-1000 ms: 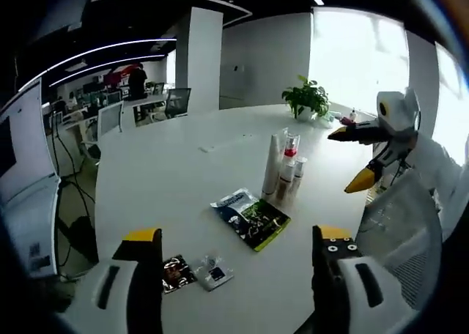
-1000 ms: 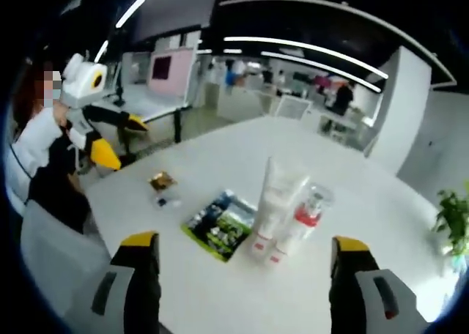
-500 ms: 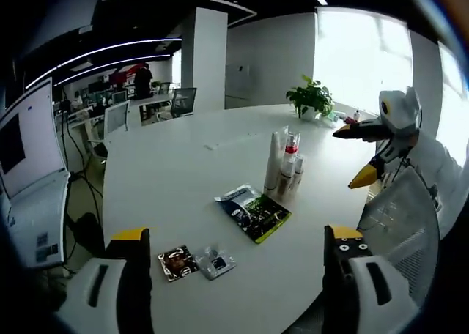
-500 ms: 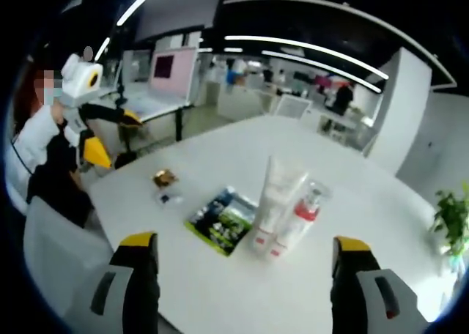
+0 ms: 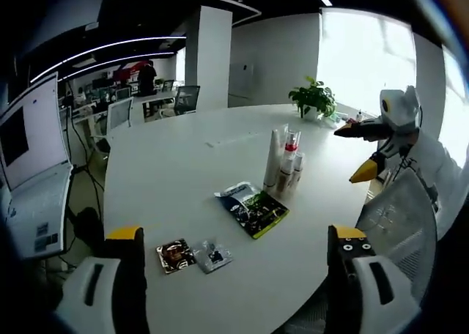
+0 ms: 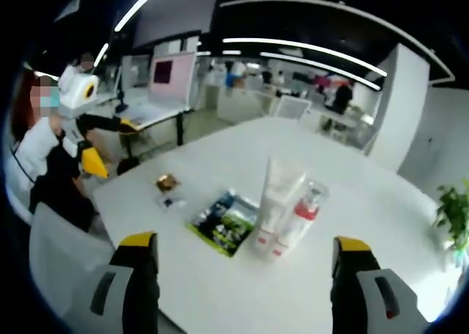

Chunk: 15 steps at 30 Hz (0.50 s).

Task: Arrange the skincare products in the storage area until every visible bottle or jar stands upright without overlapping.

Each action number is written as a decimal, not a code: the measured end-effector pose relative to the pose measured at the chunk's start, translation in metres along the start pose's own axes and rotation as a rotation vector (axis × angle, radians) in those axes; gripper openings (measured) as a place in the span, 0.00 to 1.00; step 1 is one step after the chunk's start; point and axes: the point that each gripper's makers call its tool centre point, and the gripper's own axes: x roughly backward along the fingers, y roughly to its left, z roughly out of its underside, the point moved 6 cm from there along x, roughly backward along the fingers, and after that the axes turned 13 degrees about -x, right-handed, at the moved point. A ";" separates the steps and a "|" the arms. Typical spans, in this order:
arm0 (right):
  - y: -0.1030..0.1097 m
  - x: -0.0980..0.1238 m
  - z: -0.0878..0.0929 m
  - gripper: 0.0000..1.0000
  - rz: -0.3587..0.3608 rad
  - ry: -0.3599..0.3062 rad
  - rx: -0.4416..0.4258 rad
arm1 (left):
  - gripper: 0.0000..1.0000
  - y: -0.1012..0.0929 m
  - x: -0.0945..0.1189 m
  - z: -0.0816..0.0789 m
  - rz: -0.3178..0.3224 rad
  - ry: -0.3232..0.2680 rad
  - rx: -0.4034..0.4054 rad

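Left gripper view: bottles stand mid-table, clear of edges.

No text can be read: the print on the tube, the pump bottle and the green packet ahead of both grippers is too small.

Left gripper: two grey jaws with black inner faces, yellow-capped tips, a dark slot in each grey shell. Right gripper: same build and colours. Person wears a white long-sleeved top and dark trousers.
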 end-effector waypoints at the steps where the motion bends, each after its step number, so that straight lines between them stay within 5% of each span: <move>1: 0.000 0.000 0.000 1.00 0.006 0.001 0.008 | 0.99 -0.001 0.001 0.000 0.001 -0.002 0.001; 15: 0.002 0.004 0.008 1.00 0.030 0.017 0.038 | 0.99 -0.006 0.010 0.007 -0.005 0.002 0.016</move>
